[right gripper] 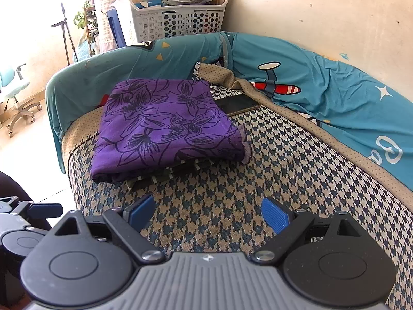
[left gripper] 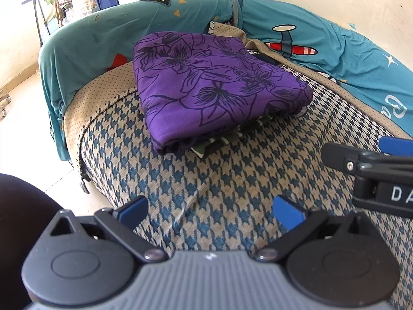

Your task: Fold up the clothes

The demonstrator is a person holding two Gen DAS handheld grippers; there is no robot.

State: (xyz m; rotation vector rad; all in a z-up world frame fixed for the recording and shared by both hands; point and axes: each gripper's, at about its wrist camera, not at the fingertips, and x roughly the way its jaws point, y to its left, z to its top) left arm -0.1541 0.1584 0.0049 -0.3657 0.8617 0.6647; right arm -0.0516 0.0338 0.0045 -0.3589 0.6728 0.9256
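**Purple cloth lies folded on the sofa, both claws held back and spread**

Purple cloth (left gripper: 214, 82) sits folded into a thick rectangular bundle on the houndstooth seat cushion (left gripper: 232, 180), toward the far end near the teal-covered armrest (left gripper: 85, 49). It lies well ahead of the left claw (left gripper: 210, 210), which hovers low over the cushion with its blue fingers (left gripper: 287, 213) spread wide and nothing between them. The right claw (right gripper: 206, 214) is likewise spread apart and empty, with the bundle (right gripper: 160, 126) ahead of it and slightly to its left.

The fabric is deep violet with large black line-drawn flowers. Its near edge is a rounded fold, and its top is smooth and flat. A paler ruffled hem shows at its right corner in the right wrist view. Beneath it, a striped dark garment (right gripper: 165, 175) pokes out along the front edge. A dark phone (right gripper: 237, 104) lies on the cushion just beside the bundle's far right side. Behind the sofa a white perforated laundry basket (right gripper: 178, 20) stands against the wall.
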